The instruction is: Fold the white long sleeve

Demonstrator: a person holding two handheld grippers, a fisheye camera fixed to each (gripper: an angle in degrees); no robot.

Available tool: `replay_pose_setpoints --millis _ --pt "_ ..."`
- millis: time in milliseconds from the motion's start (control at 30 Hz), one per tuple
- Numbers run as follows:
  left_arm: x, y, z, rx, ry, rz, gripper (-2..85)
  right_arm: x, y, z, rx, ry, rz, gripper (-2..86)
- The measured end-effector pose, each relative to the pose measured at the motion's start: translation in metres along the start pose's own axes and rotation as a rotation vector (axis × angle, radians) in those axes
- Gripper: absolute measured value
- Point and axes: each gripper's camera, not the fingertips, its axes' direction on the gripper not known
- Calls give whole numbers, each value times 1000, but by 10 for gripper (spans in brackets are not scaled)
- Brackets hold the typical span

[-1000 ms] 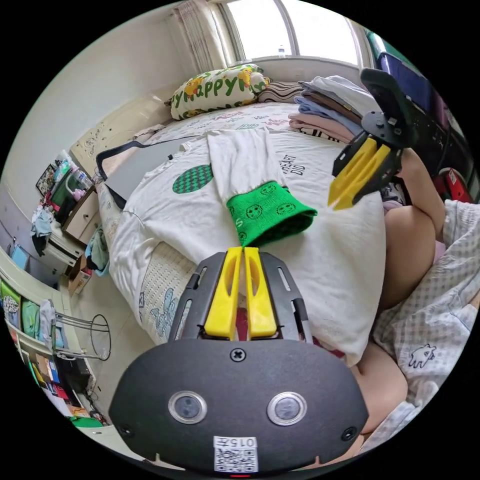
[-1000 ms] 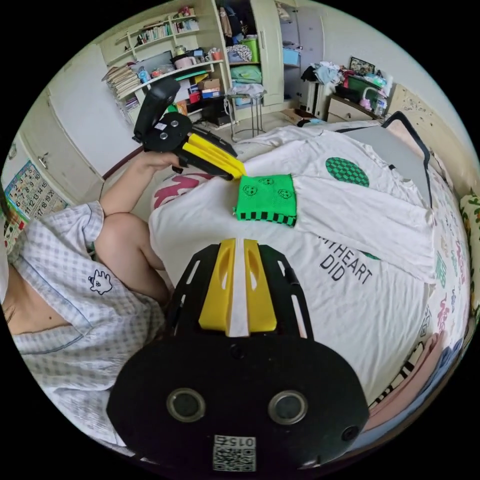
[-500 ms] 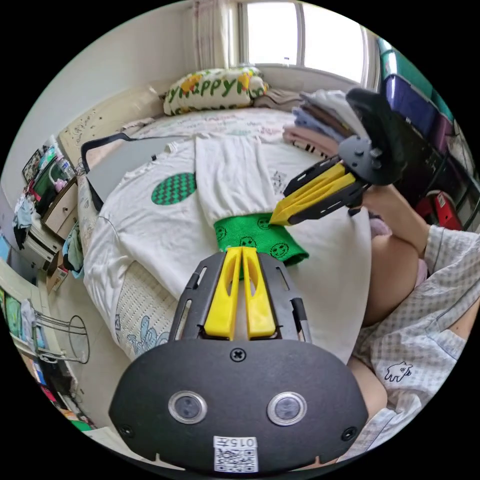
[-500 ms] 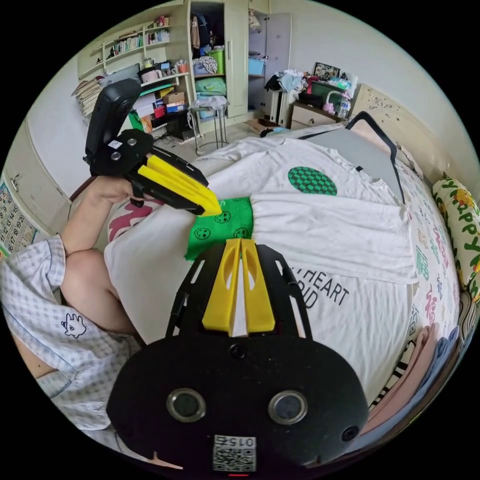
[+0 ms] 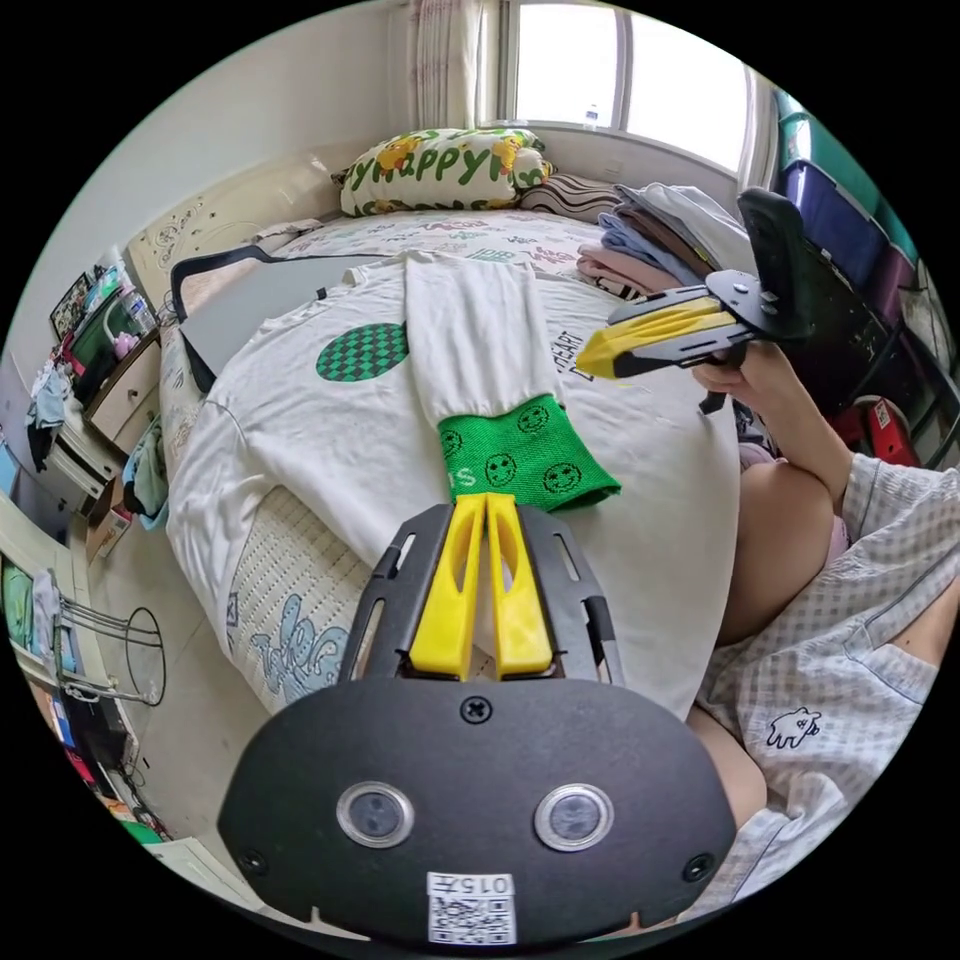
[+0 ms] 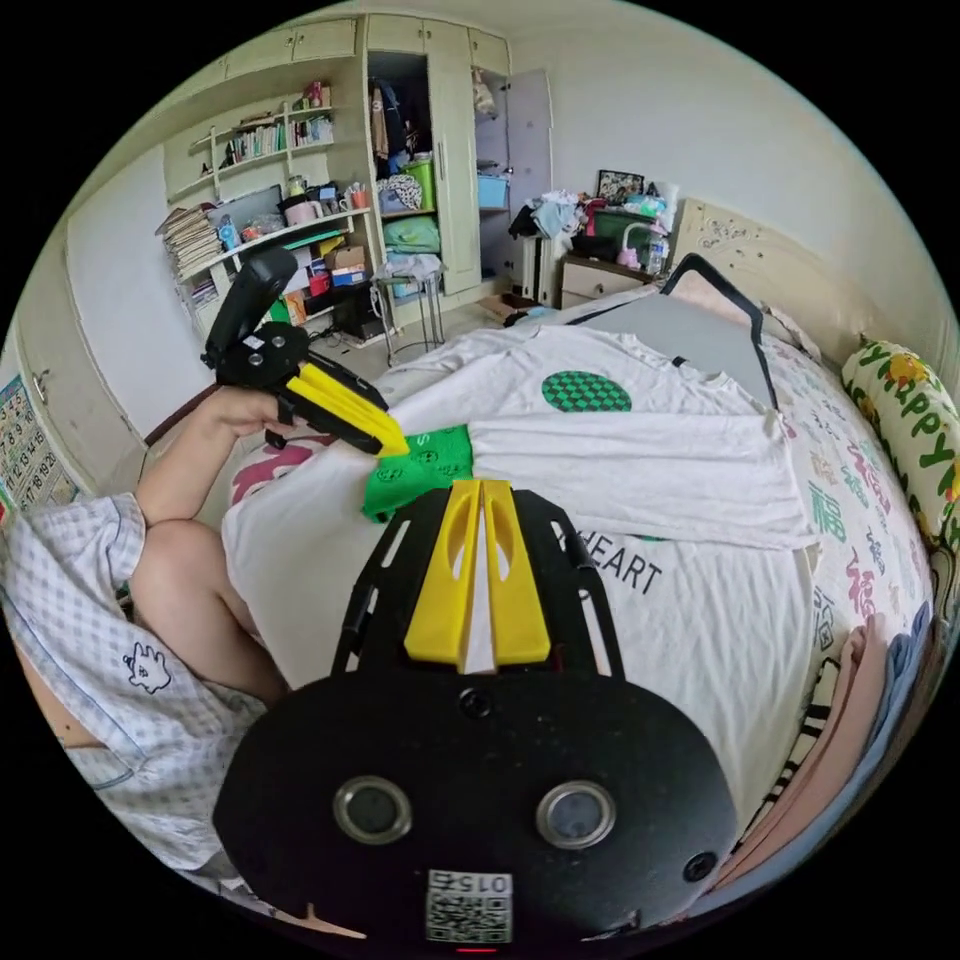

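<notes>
Both pairs of yellow jaws sit nearly closed with nothing between them: the left gripper (image 5: pixel 487 500) hovers with its tips at the near edge of the green cuff (image 5: pixel 525 455), while the right gripper (image 5: pixel 592 357), raised in a person's hand (image 5: pixel 745 375), hangs above the shirt's printed chest, clear of the cloth. In the right gripper view, that gripper (image 6: pixel 480 488) points across the cuff (image 6: pixel 420 470) as the left gripper (image 6: pixel 392 445) tips down beside it. The white long sleeve (image 5: pixel 330 440) lies flat across the bed (image 5: pixel 300 620), one sleeve folded over its front. A stack of folded clothes (image 5: pixel 650 235) rests near the patterned pillow (image 5: pixel 440 170).
</notes>
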Motion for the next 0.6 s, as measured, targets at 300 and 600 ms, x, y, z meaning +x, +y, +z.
replay_pose_setpoints --millis 300,600 --pt "-148 165 -57 586 186 -645 77 -12 -59 28 -263 64 -87 -4" --pt "-255 451 98 782 528 -1373 173 -45 -187 2 -95 -109 -249 42"
